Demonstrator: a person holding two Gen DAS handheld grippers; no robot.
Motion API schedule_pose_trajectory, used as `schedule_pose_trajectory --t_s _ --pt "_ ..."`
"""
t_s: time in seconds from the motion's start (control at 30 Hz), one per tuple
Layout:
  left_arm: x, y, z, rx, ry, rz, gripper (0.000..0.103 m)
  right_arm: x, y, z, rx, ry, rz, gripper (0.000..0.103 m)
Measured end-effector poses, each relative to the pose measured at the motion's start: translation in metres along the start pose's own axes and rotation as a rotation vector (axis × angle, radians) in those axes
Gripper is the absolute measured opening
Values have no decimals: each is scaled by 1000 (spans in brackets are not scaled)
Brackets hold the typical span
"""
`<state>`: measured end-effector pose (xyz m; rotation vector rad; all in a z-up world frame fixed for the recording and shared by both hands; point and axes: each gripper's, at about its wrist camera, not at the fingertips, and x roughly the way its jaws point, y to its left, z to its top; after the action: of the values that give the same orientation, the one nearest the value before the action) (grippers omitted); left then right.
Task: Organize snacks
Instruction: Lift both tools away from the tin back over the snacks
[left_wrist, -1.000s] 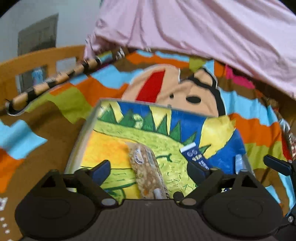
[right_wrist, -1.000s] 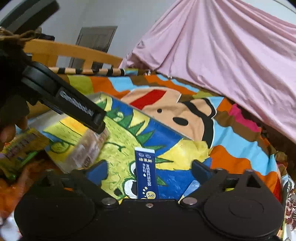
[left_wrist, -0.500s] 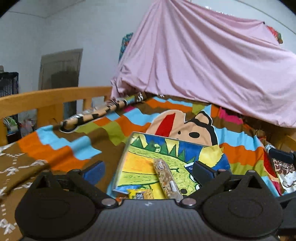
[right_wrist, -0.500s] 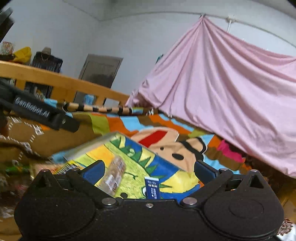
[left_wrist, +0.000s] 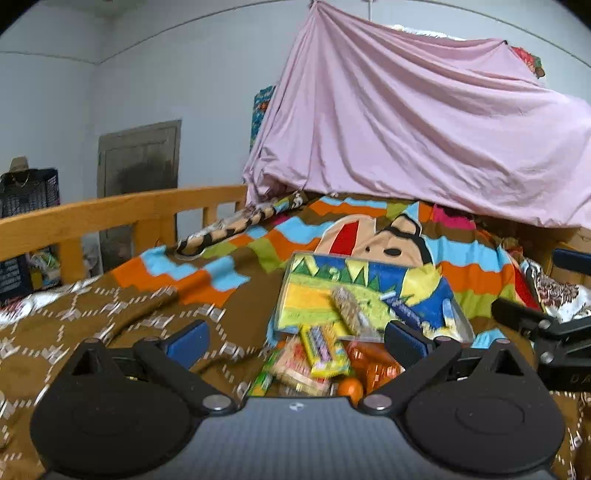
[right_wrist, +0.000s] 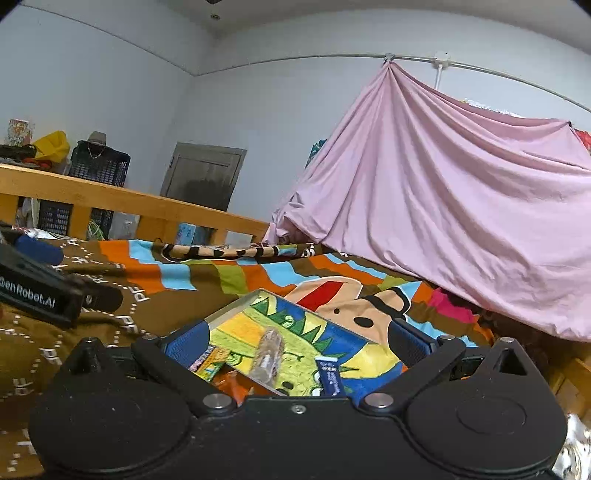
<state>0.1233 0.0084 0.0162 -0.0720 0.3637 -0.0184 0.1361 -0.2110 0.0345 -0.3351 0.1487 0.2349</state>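
Observation:
A shallow tray (left_wrist: 308, 301) with a dinosaur picture lies on the bed. In it are a clear-wrapped granola bar (left_wrist: 347, 310) and a blue sachet (left_wrist: 402, 308). Loose snacks are piled at its near edge: a yellow pack (left_wrist: 325, 349), orange packets (left_wrist: 376, 363) and a small orange fruit (left_wrist: 349, 387). My left gripper (left_wrist: 297, 338) is open and empty, held back above that pile. The right gripper (left_wrist: 535, 325) shows at the right edge. In the right wrist view my right gripper (right_wrist: 299, 343) is open and empty before the tray (right_wrist: 236, 308), the bar (right_wrist: 267, 350) and the sachet (right_wrist: 330, 374). The left gripper (right_wrist: 37, 291) is at far left.
A striped, colourful blanket (left_wrist: 207, 273) covers the bed. A wooden rail (left_wrist: 122, 218) runs along the left. A pink sheet (left_wrist: 406, 147) hangs at the back. A striped cloth roll (left_wrist: 236, 225) lies near the rail. Black crates (right_wrist: 98, 164) and a door (right_wrist: 203, 177) stand beyond.
Both grippers have drawn back and risen from the tray, which now looks smaller and farther. The loose snack pile has come into the left view. The bar and sachet stay in the tray.

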Motion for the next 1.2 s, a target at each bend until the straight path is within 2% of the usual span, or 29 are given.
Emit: schedule_pose_trajectory --t_s 0.2,0.43,0.57,0.97,1.2 --pt "-23 11 -13 -35 53 5 103 -34 14 -4 9 18 20 102" --pt "-41 12 -24 -10 92 17 103 -55 27 -10 31 84 47 102" --pt "-46 11 -29 -7 104 22 103 -62 35 -13 3 102 53 102" --pt "-45 15 -34 -30 158 34 103 -57 46 -19 -45 163 75 102" --pt "-36 19 -35 -49 210 35 103 -46 41 -20 -12 221 84 102"
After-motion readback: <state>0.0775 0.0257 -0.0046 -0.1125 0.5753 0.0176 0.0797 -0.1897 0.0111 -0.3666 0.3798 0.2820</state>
